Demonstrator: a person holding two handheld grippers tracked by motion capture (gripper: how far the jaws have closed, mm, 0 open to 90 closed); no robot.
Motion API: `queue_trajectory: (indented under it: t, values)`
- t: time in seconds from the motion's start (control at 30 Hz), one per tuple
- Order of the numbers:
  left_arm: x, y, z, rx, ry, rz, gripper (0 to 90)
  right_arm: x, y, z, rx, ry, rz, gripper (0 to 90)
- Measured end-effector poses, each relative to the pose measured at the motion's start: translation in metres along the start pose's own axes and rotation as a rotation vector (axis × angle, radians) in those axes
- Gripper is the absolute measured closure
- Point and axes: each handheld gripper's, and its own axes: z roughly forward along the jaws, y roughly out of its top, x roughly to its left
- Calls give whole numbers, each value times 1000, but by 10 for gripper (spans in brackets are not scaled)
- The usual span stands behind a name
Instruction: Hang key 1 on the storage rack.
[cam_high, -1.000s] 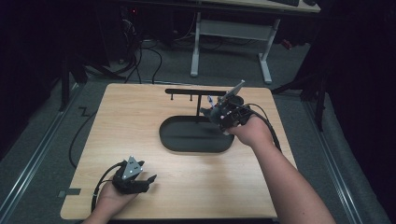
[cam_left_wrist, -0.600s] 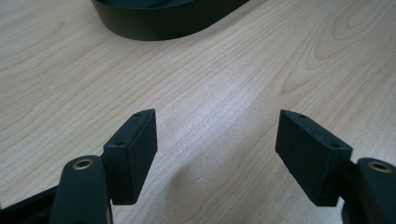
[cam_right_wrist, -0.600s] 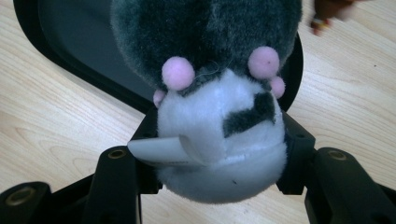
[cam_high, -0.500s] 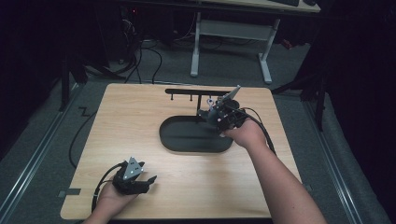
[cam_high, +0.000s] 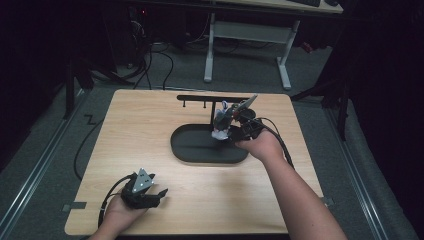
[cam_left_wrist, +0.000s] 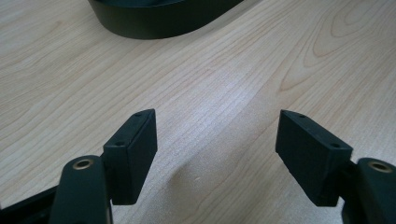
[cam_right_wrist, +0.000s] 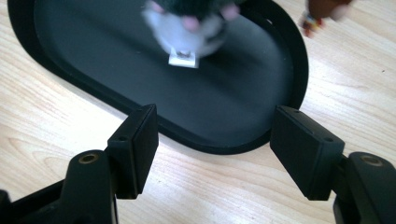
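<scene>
A black oval tray (cam_high: 200, 156) lies in the middle of the wooden table. In it sits a small white and grey plush toy (cam_high: 219, 134) with pink spots, blurred in the right gripper view (cam_right_wrist: 187, 25). My right gripper (cam_high: 226, 124) hovers over the tray's right end, just above the toy. Its jaws have just been opening and now stand open (cam_right_wrist: 215, 114) with nothing between them; the toy is beyond the tips. My left gripper (cam_high: 159, 194) rests near the table's front left, open (cam_left_wrist: 217, 121) over bare wood.
A black rack with small hooks (cam_high: 210, 98) stands behind the tray. A blurred brown thing with coloured bits (cam_right_wrist: 317, 14) lies on the wood past the tray's rim (cam_right_wrist: 299, 70). Cables trail from both grippers. The tray's edge (cam_left_wrist: 154, 21) is ahead of the left gripper.
The right gripper has sunk a little toward the tray and its jaws have parted, letting go of the plush toy, which is now in the tray. The left hand has not moved.
</scene>
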Motion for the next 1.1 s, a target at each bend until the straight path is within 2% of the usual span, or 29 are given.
queue_trajectory:
  t: [0.3, 0.4, 0.8, 0.83, 0.9, 1.07, 1.1]
  values:
    - [0, 1, 1, -4, -2, 1, 296, 1, -15, -4, -15, -3, -2, 340]
    - [-2, 2, 1, -4, -10, 2, 296, 4, -27, -8, -35, 4, -13, 347]
    - [-2, 4, 5, 0, -22, -9, 303, 14, -66, -3, -95, 31, -62, 356]
    - [-2, 4, 5, 1, -23, -8, 304, 16, -72, -2, -112, 41, -61, 356]
    - [-2, 4, 5, 4, -24, -5, 304, 18, -79, -1, -142, 34, -80, 356]
    - [-2, 4, 5, 4, -27, -10, 306, 22, -95, 3, -203, 18, -88, 347]
    - [-2, 3, 4, 5, -30, -12, 307, 23, -103, 6, -246, 10, -92, 346]
